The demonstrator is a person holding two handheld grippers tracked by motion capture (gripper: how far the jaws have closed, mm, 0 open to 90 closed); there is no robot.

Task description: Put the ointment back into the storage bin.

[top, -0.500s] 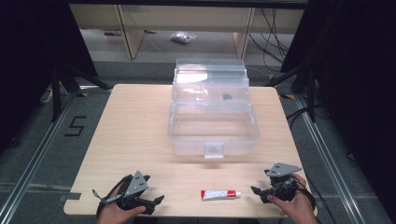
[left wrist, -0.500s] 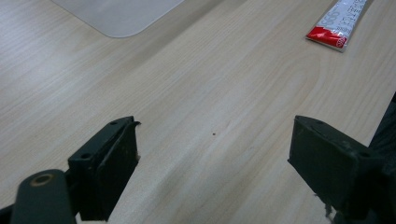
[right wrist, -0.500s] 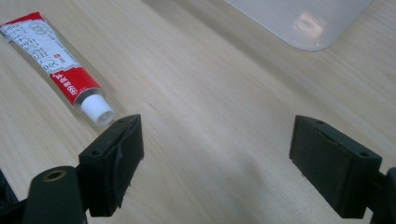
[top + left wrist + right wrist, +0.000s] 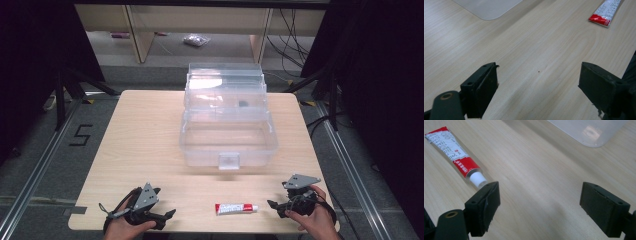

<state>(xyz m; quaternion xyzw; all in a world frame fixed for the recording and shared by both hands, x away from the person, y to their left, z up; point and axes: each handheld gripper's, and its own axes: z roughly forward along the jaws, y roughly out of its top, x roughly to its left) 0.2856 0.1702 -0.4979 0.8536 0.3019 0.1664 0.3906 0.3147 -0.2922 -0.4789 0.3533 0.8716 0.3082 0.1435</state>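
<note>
A red and white tube (image 4: 236, 208) with a white cap lies flat near the table's front edge, between the two grippers. My left gripper (image 4: 167, 216) rests on the table to the tube's left, jaws wide open with bare wood between them (image 4: 539, 82); the tube's red end (image 4: 605, 12) shows far off. My right gripper (image 4: 272, 206) rests to the tube's right, also open and empty (image 4: 540, 202); the tube (image 4: 456, 155) lies just beyond its left jaw, cap end nearest. A clear plastic box (image 4: 227, 135) stands open at mid-table.
The clear box has a stepped tray section and raised lid (image 4: 225, 82) at the back, with a small dark item (image 4: 243, 104) inside. The wooden table (image 4: 145, 135) ends close behind both hands. Shelving and cables stand beyond the far edge.
</note>
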